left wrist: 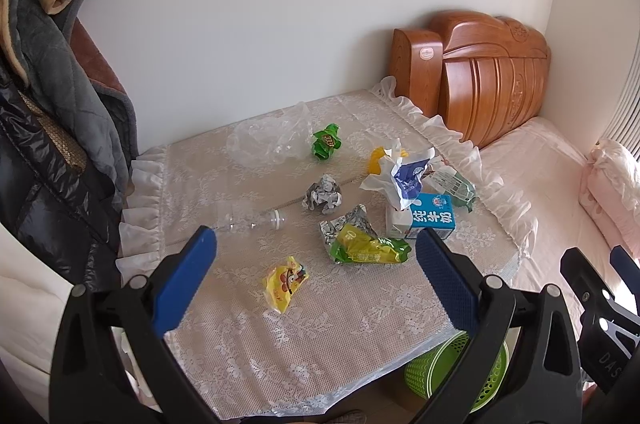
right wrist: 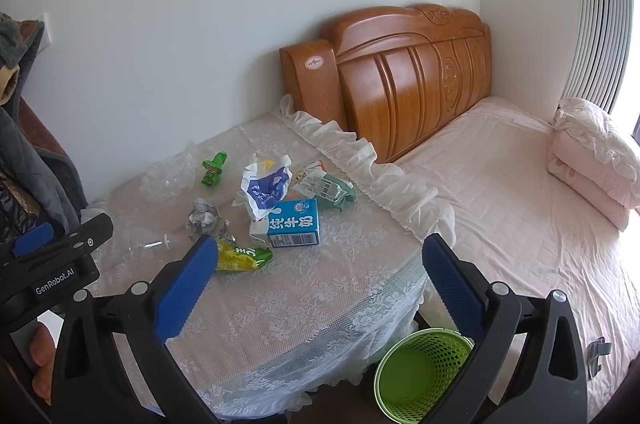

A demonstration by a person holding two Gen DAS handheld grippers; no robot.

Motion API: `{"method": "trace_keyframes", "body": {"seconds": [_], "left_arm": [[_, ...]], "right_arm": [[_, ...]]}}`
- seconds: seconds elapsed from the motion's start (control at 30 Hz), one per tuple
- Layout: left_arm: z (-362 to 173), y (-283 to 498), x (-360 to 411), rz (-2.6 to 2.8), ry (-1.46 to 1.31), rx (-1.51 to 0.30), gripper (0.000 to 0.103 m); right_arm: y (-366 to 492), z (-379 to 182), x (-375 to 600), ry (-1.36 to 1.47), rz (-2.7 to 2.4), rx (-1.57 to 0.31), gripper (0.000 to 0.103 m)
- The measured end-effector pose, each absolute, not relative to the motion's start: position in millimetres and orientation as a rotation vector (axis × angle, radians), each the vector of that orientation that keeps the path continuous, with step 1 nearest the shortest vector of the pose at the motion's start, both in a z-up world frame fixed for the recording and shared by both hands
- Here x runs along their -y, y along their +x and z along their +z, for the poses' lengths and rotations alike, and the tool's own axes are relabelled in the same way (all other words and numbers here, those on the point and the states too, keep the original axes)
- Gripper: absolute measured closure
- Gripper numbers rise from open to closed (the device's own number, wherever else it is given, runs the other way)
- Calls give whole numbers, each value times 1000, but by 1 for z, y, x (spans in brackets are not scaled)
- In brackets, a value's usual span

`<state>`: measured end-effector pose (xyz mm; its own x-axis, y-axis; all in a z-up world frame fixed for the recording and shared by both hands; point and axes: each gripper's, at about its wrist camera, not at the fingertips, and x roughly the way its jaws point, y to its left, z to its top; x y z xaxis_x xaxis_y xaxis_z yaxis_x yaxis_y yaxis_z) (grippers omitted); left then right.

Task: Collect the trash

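Crinkly yellow wrapper (left wrist: 286, 282): light, slippery; pinch its bunched middle. Left tongs (left wrist: 316, 264) and right tongs (right wrist: 320, 270) gape wide, empty.

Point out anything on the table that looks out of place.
Litter is strewn over the lace tablecloth: crumpled wrappers, a milk carton and a clear bottle on its side. The green bin below looks empty.

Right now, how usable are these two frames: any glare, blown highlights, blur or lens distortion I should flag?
Left wrist view: sharp, evenly daylit; strong fisheye bends the wall, dark vignette at the corners, and the clear bottle nearly vanishes against the lace cloth. Right wrist view: also sharp, but window light blows out the bed at the far right edge; the green bin stays clear.
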<state>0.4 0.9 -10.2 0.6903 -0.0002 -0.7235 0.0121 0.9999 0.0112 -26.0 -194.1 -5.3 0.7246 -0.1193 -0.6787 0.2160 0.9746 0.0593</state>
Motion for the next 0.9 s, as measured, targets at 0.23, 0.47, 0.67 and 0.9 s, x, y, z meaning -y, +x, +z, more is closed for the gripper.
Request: {"method": "trace_keyframes", "body": {"seconds": [0.23,0.47,0.67,0.9], "left_arm": [[-10,0,-2,-8,17,-809,8],[-9,0,-2,-7,16,-811,8],[-14,-5,-5,-9,20,-815,8],[-11,0,-2,-3,16,-817,8]], "right_arm": [[-25,-6,194,139,-186,-741,2],[-23,-7,195,142,-185,-742,2],[-23,-8,195,142,-186,-745,2],[-22,-8,195,143,-185,-745,2]]}}
